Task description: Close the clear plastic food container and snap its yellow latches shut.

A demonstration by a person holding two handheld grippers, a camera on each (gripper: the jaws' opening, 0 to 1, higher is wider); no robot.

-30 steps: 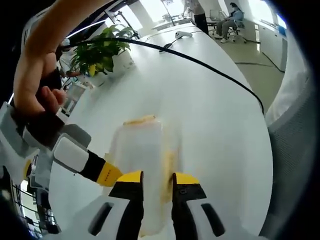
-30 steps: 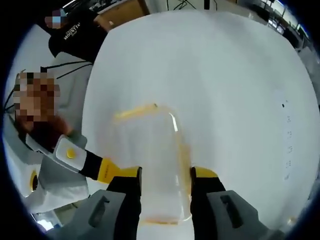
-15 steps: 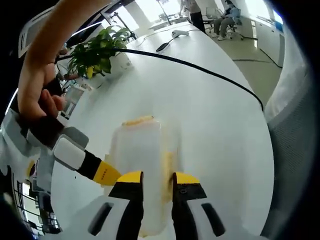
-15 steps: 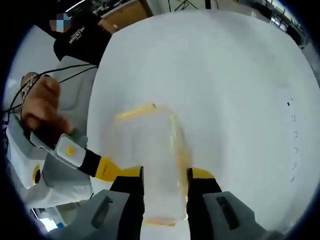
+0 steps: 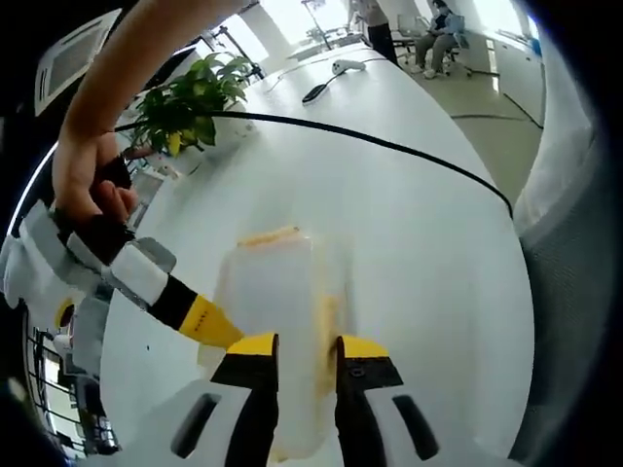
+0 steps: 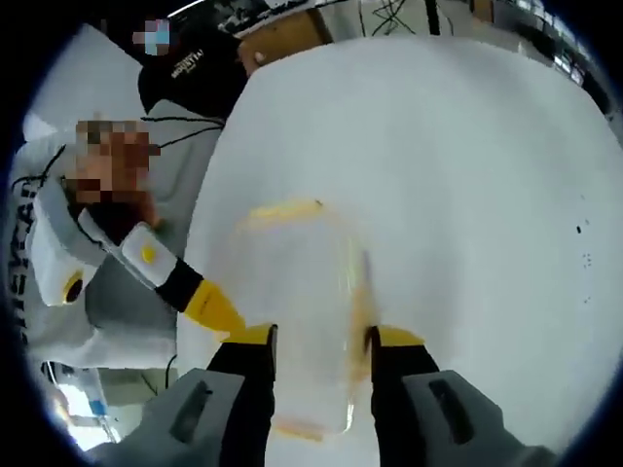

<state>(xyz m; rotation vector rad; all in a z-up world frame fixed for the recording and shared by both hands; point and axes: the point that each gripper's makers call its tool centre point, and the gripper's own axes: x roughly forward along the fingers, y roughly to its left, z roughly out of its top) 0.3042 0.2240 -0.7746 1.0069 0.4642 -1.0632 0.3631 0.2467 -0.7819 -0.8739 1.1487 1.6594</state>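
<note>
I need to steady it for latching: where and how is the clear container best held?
By its two long side walls, coming down from above. The clear container lies flat on the white table, narrow across and long, so the right gripper can straddle it. A yellow latch sits on the far short end; gripping the sides probably leaves it free.

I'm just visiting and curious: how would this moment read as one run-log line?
stage: gripping | left gripper: jaws astride clear container | right gripper: jaws astride container too | yellow latch: far end | surface: white table
</note>
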